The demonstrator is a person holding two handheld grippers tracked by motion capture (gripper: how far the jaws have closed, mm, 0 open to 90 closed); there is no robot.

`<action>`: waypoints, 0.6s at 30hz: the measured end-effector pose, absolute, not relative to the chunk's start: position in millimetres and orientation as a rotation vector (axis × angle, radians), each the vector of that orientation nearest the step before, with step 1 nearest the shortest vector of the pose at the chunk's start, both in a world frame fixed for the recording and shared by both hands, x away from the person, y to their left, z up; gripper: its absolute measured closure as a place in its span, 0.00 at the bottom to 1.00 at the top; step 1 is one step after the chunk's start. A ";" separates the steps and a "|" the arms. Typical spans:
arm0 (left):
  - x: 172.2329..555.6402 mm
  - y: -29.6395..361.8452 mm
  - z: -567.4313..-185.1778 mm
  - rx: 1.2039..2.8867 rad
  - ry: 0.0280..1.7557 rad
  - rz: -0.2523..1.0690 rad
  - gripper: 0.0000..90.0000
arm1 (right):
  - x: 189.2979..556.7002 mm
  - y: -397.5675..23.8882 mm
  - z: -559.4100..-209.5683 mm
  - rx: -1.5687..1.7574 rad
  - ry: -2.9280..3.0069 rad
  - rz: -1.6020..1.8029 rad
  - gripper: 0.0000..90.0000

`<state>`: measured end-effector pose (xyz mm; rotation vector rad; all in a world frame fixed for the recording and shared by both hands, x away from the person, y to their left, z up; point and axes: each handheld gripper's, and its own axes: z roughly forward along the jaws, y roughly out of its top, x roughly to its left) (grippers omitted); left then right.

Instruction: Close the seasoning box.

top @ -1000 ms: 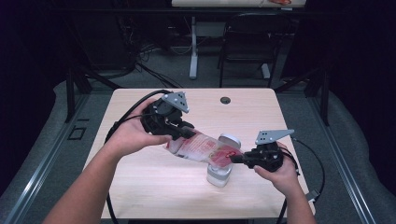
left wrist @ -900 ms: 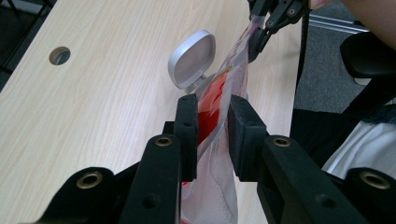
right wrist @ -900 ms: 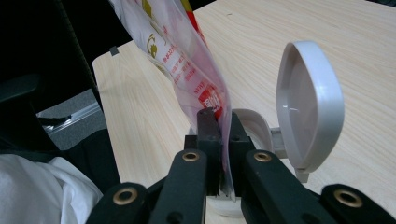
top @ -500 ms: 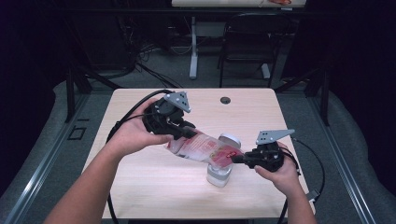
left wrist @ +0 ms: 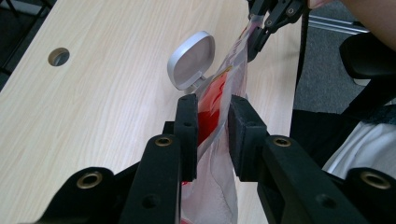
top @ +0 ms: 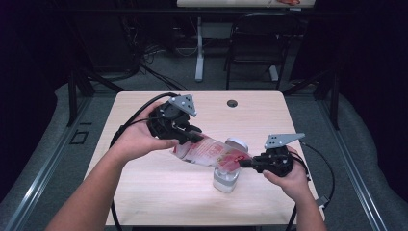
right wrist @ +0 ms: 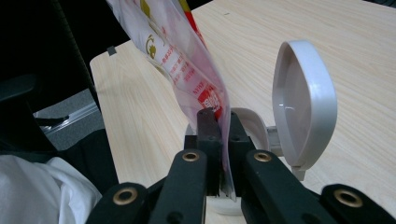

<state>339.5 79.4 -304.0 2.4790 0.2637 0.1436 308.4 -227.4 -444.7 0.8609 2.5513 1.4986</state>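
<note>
The thin, glossy plastic pouch [top: 211,153] with red print looks crinkled and half see-through – light glints along its folds. The small white plastic bin [top: 225,179] has a smooth, satin-grey hinged lid [left wrist: 191,59]. The pale wood-grain counter [top: 159,192] is matt and even. The left tool [left wrist: 211,126] and right tool [right wrist: 219,135] are matt black plastic with brass-coloured metal rivets – their pads look dull and slightly rubbery.

The stretched bag [top: 211,153] bars the worktop's [top: 144,192] middle between both tongs; beneath its right end stands the open-lidded canister [top: 226,179]. Bare worktop lies along the far edge, around the grommet hole [top: 232,103], and the near-left corner.
</note>
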 end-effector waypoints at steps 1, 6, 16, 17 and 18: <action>339.7 79.1 -304.4 2.477 0.264 0.144 0.84 | 308.3 -227.9 -444.5 0.859 2.553 1.494 0.99; 340.1 79.8 -304.9 2.480 0.272 0.139 0.84 | 307.6 -228.0 -443.8 0.856 2.556 1.492 0.99; 339.2 87.5 -305.8 2.473 0.283 0.149 0.83 | 307.3 -221.3 -444.1 0.847 2.550 1.490 0.99; 339.1 87.8 -305.6 2.472 0.284 0.149 0.84 | 307.4 -220.2 -444.4 0.855 2.543 1.498 0.99; 339.1 88.0 -305.2 2.472 0.285 0.150 0.84 | 307.5 -219.8 -444.4 0.852 2.543 1.497 0.99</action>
